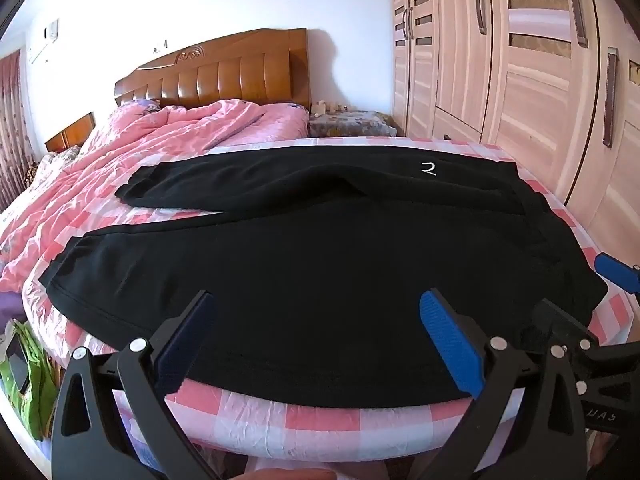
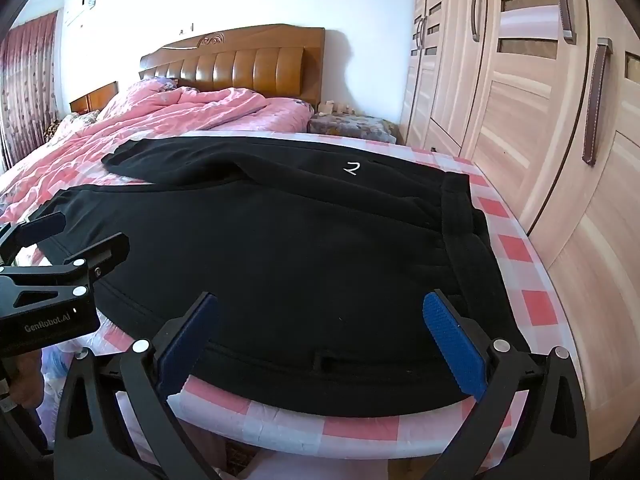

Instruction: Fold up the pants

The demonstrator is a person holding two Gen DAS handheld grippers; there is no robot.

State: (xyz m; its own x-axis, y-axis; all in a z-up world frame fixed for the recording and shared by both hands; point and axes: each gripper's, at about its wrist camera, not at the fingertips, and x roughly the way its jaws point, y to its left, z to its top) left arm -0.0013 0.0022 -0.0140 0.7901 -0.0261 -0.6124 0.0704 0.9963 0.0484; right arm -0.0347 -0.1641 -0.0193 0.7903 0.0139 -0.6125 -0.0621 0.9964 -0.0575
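Observation:
Black pants [image 1: 320, 264] [image 2: 280, 248] lie flat on a pink-and-white checked cover [image 1: 320, 416] [image 2: 360, 428]. Both legs run to the left and the waistband [image 2: 460, 216] is at the right. A small white mark [image 1: 428, 168] [image 2: 352, 168] sits on the far leg. My left gripper [image 1: 316, 300] hovers open over the near leg's front edge, with nothing between its fingers. My right gripper [image 2: 322, 300] is open above the pants' near edge close to the waistband, also holding nothing. The right wrist view shows the left gripper [image 2: 80, 232] at the left, over the near leg's cuff.
A rumpled pink quilt [image 1: 140, 148] covers the bed behind, under a wooden headboard [image 1: 224, 76]. Light wooden wardrobe doors [image 2: 540, 120] stand close along the right. A small cloth-covered stand [image 2: 352, 124] sits by the headboard. A green bag [image 1: 28, 376] lies low at the left.

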